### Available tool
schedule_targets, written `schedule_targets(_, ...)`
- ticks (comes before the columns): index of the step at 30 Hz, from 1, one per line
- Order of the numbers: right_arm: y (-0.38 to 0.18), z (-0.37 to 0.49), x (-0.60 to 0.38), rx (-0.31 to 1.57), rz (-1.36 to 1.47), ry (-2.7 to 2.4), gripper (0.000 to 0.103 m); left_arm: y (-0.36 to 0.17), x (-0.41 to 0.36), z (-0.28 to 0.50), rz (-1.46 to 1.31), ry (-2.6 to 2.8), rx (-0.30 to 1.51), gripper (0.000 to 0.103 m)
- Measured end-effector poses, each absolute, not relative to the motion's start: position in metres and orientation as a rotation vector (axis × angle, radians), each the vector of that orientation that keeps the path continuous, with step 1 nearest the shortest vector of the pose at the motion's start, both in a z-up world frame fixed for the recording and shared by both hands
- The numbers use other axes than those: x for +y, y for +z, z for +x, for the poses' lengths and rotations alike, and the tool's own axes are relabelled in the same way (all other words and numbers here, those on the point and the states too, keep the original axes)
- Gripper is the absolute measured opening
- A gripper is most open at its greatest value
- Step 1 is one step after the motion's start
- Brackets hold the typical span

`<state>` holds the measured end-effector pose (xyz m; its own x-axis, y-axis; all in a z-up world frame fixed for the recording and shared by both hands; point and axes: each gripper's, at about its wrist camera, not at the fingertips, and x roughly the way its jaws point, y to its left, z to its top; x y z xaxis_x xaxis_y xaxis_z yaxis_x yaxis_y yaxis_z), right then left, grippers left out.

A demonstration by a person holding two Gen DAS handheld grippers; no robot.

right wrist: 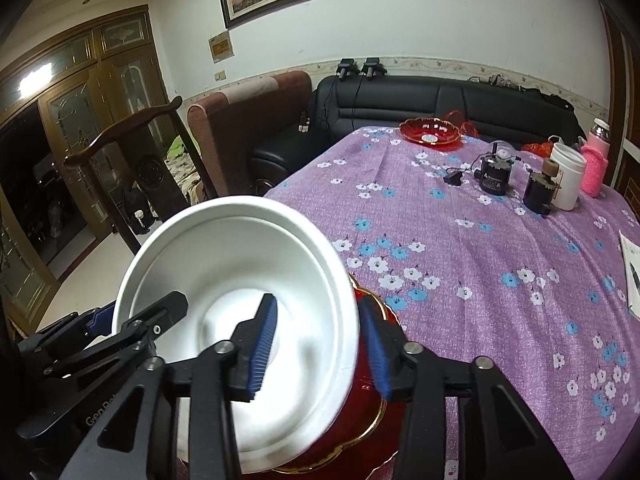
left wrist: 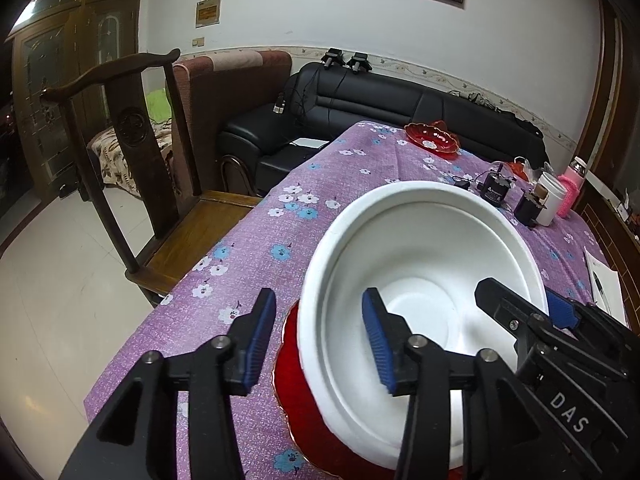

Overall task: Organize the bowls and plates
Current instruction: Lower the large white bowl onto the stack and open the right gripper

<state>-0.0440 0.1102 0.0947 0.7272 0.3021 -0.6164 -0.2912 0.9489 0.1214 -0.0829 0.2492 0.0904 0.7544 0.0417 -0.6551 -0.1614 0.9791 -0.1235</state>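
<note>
Straddling opposite rims of the light, stiff, crushable white bowl (left wrist: 420,280) on the red plate (left wrist: 296,400) near the table's (left wrist: 320,168) edge, I have left gripper (left wrist: 316,344) and right gripper (right wrist: 320,344) part-open, pads clear of it.

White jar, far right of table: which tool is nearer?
Right. The right tool straddles the white bowl rim on the side toward the white jar; the left tool straddles the opposite rim, toward the wooden chair.

A white bowl (right wrist: 240,312) on a red plate (right wrist: 352,432) fills the near desk (right wrist: 460,248) edge, bare cloth runs open beyond it to a far red dish (right wrist: 430,130), and jars (right wrist: 566,178) crowd the far right.
</note>
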Motion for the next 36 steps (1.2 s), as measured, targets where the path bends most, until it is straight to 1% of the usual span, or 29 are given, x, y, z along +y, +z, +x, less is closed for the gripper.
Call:
schedule_targets(3,0.097,-0.045,0.110,0.671,0.016,0.325,0.057,0.091,0.250,-0.084,-0.182,0.115,0.704,0.053)
schedule_targets(5,0.097,-0.045,0.109,0.668,0.020,0.323,0.058,0.092,0.250,-0.085,-0.184,0.117,0.703,0.058)
schedule_targets(7,0.097,-0.045,0.106,0.666,0.029,0.321,0.059,0.092,0.250,-0.085,-0.189,0.117,0.702,0.066)
schedule_targets(10,0.098,-0.047,0.103,0.660,0.045,0.313,0.060,0.093,0.251,-0.087,-0.193,0.119,0.700,0.072)
schedule_targets(14,0.099,-0.049,0.093,0.651,0.080,0.300,0.062,0.093,0.253,-0.089,-0.208,0.120,0.700,0.075)
schedule_targets(24,0.096,-0.058,0.058,0.655,0.180,0.248,0.065,0.095,0.268,-0.103,-0.280,0.149,0.678,0.077)
schedule_targets(27,0.093,-0.065,0.051,0.655,0.200,0.243,0.066,0.096,0.271,-0.111,-0.298,0.160,0.655,0.082)
schedule_targets(36,0.096,-0.087,0.042,0.617,0.194,0.258,0.067,0.101,0.262,-0.132,-0.293,0.186,0.608,0.083)
